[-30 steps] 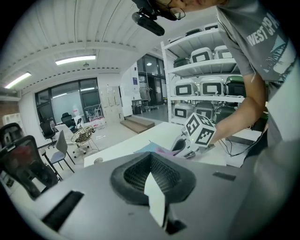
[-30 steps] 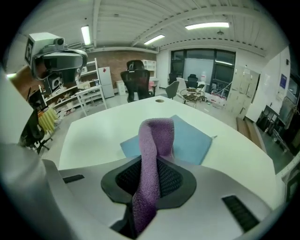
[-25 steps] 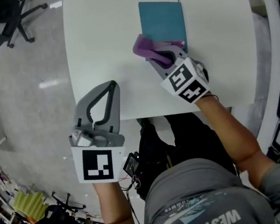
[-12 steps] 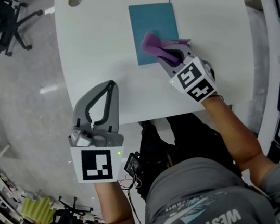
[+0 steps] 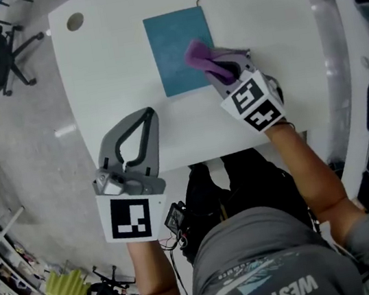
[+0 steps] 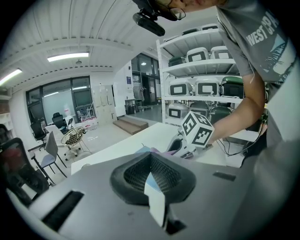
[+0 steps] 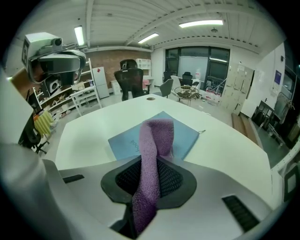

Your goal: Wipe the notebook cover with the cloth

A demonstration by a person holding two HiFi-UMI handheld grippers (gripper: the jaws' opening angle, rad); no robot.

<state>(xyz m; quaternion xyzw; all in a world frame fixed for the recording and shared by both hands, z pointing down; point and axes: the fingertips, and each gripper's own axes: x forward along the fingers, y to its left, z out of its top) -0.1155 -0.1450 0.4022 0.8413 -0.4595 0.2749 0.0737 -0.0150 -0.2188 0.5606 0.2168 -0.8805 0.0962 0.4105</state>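
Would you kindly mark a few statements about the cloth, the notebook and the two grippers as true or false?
1. The right gripper is shut on a purple cloth. True.
2. The cloth sits over the left edge of the blue notebook, as the head view shows it. False: it sits at the notebook's right side.
3. The left gripper presses down on the notebook. False: it is apart from the notebook, near the table's near edge, with its jaws together on nothing.
4. The notebook lies flat on a white table. True.
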